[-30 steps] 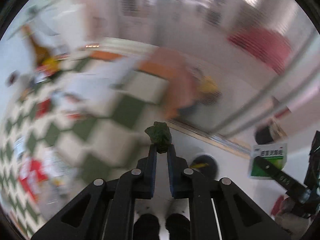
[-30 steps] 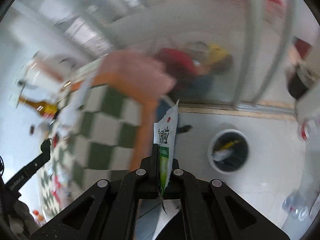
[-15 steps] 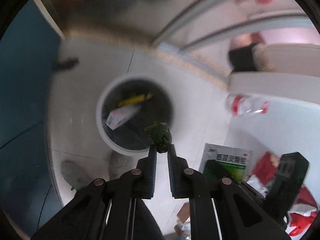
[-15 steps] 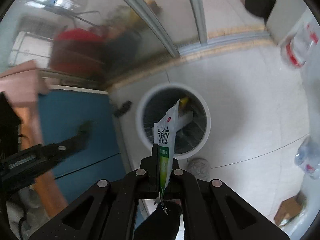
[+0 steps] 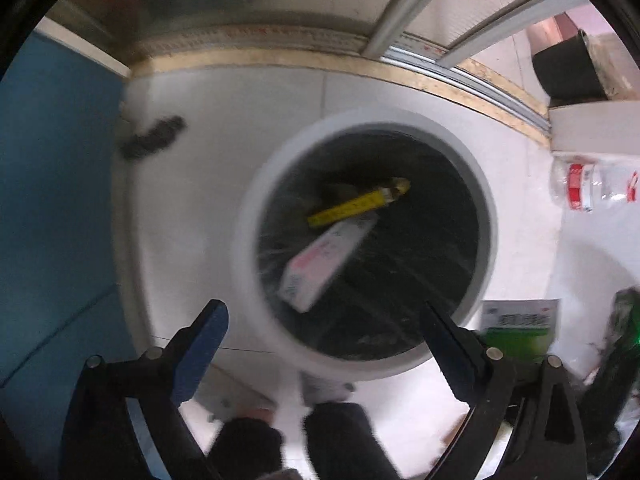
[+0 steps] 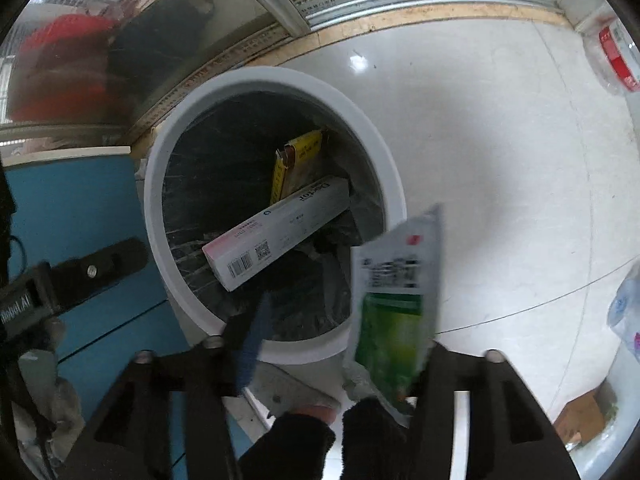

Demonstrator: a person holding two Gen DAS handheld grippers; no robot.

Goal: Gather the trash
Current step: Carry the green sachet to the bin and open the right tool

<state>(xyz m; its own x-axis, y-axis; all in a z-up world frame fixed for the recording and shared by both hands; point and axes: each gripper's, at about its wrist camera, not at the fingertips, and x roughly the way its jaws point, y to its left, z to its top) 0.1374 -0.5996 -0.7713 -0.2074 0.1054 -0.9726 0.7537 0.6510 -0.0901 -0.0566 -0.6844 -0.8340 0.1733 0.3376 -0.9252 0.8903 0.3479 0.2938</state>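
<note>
The left tool is standing wide apart over the white-rimmed waste bin, its jaws having just been opening, nothing between them; a yellow box and a white and pink carton are lying inside on the black liner; the right tool has also just been parting, and the green and white sachet, printed with a barcode, is leaning against its right finger beside the bin rim.

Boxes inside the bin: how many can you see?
2. A white box lies slanted across the bin; a yellow box leans behind it, against the wall. More may be hidden under them in the dark liner.
</note>
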